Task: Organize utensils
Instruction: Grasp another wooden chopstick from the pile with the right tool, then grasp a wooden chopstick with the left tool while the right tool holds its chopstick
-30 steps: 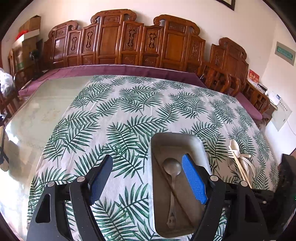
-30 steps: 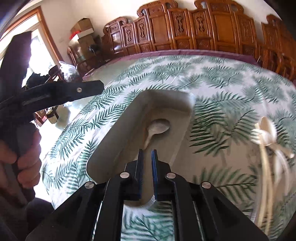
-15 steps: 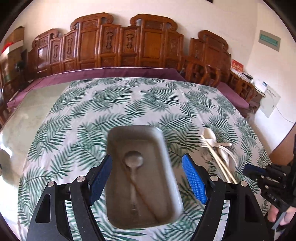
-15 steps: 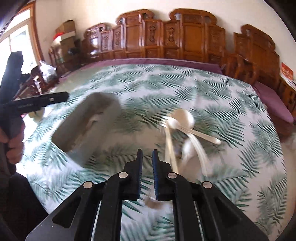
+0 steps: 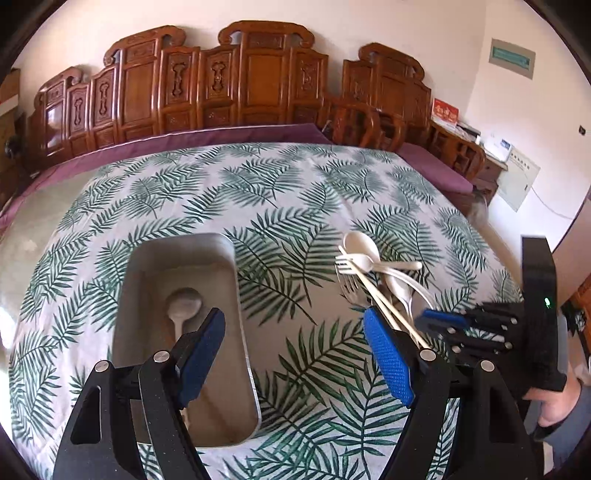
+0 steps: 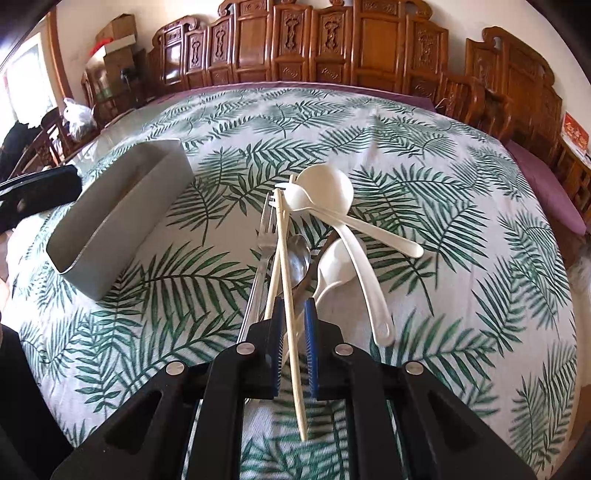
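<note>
The table (image 6: 461, 229), draped in a leaf-print cloth, is seen carrying a grey tray (image 5: 147, 266) with one metal spoon (image 5: 183, 304) lying inside it. Well to the tray's right, a heap of white spoons, forks and chopsticks (image 6: 314, 229) is piled. The left gripper (image 5: 295, 350) is held wide apart above the cloth, while the right gripper (image 6: 293, 332) is nearly closed around one chopstick (image 6: 286, 280), contact not quite discernible.

Carved wooden chairs (image 5: 255, 88) are lining the white wall (image 5: 461, 40) behind the palm-leaf tablecloth (image 5: 280, 192). Left of the chairs, cardboard boxes (image 6: 114, 35) are stacking up and daylight is pouring through a window (image 6: 26, 74).
</note>
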Available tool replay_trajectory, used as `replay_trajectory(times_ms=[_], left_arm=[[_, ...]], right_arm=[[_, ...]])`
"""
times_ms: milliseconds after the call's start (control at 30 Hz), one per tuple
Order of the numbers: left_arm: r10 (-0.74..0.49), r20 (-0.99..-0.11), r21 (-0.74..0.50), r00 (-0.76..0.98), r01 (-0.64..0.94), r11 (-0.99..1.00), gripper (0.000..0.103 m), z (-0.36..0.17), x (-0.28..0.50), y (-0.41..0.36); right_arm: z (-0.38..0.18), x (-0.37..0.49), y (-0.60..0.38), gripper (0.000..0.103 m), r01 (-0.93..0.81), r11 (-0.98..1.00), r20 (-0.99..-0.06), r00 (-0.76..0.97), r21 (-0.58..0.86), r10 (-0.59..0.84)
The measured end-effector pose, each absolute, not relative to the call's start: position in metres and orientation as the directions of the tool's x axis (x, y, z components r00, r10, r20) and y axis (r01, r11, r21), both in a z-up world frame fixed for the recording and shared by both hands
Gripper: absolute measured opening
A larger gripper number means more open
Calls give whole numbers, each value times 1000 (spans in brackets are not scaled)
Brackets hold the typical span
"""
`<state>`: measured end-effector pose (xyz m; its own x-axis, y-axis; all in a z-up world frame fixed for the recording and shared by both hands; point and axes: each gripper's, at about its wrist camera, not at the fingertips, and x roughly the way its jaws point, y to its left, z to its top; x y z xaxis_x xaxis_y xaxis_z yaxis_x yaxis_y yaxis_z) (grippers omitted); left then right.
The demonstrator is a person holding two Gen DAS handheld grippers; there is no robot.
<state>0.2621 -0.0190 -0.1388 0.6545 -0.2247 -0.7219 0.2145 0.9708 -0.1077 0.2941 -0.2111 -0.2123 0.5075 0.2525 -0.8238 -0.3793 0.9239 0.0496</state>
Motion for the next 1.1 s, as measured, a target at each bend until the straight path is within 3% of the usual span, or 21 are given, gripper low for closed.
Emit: replay_trajectory(times_ms=[667, 733, 1100], left_arm=[[-208, -758, -59, 619, 252, 966, 74, -160, 257, -47], [-206, -758, -55, 620, 253, 966, 74, -160, 256, -48], [-212, -759, -47, 615, 272, 961, 74, -161, 248, -71]], right_arm=[[-230, 315, -198, 12, -455, 890, -872, 426, 23, 240], [-225, 311, -199, 6, -466, 884, -863, 434, 31, 260], [-173, 264, -246, 6, -388, 916, -790, 527, 104, 313]])
